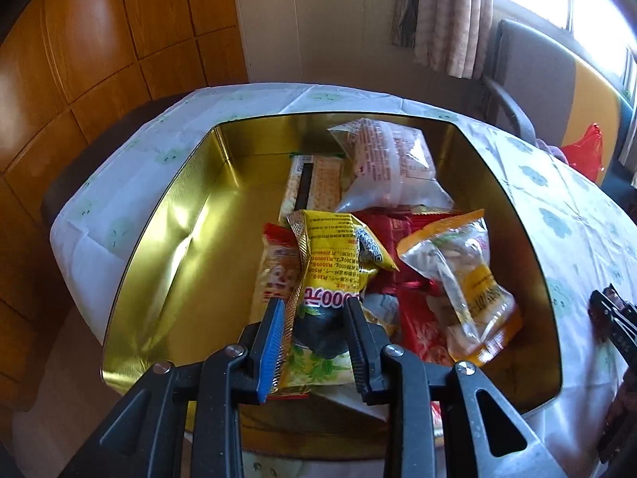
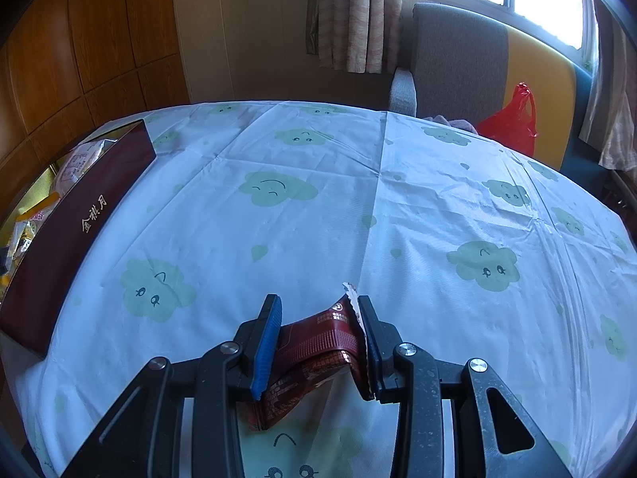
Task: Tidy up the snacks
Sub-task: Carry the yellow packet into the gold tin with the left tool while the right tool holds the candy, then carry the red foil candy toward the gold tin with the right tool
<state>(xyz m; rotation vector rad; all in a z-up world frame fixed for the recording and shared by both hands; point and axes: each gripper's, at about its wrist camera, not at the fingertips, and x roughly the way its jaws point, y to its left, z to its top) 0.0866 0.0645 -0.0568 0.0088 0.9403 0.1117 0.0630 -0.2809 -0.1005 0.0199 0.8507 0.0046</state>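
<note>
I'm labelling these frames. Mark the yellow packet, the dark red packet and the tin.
yellow packet [image 1: 330,255]: left wrist view, printed middle.
dark red packet [image 2: 318,336]: right wrist view, creased middle between the jaws.
tin [image 1: 159,239]: left wrist view, bare gold inner wall.

Left gripper [image 1: 314,338] clamped, pitched down; right gripper [image 2: 320,342] clamped, pitched down.

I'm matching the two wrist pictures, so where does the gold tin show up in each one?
Left wrist: the tin fills the middle of the picture, open, with snacks piled in its right half.
Right wrist: the tin sits at the far left edge; mostly its dark red outer wall shows, with a sliver of gold inside.
Shared landmark: the red bag on the chair beyond the table.
</note>
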